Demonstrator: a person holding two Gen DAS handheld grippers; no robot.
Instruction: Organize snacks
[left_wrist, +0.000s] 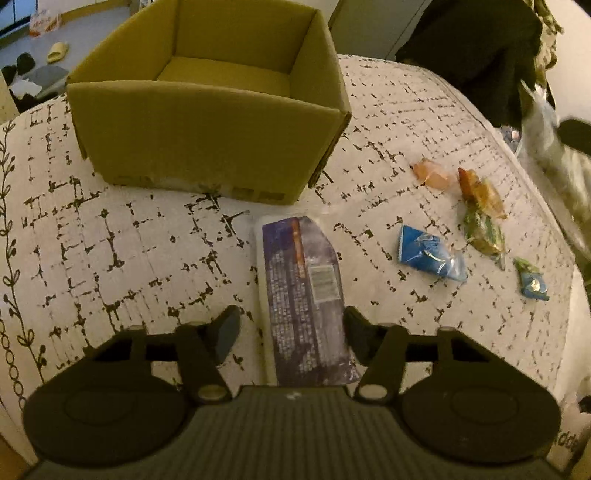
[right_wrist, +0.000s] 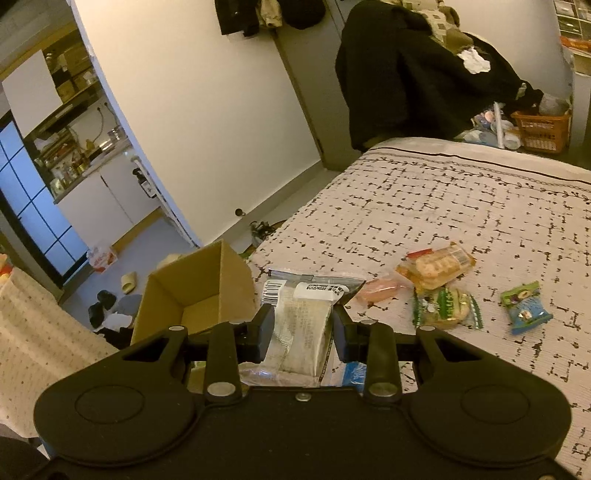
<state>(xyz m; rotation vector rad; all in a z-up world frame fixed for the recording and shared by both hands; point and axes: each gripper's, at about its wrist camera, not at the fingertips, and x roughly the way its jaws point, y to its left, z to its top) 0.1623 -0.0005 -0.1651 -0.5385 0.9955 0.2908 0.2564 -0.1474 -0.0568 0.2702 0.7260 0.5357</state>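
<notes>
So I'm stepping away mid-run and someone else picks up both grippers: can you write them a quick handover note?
Left gripper: open, straddling the long purple foil snack packet flat on the patterned bedspread; not gripped yet.
Right gripper: shut on a clear plastic packet with a white label, held up near the open brown cardboard box.
Done: nothing visible in the box.
Left: drop the held packet in, then the purple one, the blue sachet and the other small wrapped snacks.

Quick count: one cardboard box (left_wrist: 207, 140), one long purple packet (left_wrist: 303, 295), one clear packet (right_wrist: 301, 321) and six small wrapped snacks, namely pink (left_wrist: 432, 175), orange (left_wrist: 480, 194), green (left_wrist: 484, 230), blue (left_wrist: 430, 253), teal (left_wrist: 532, 280). Two grippers.
</notes>
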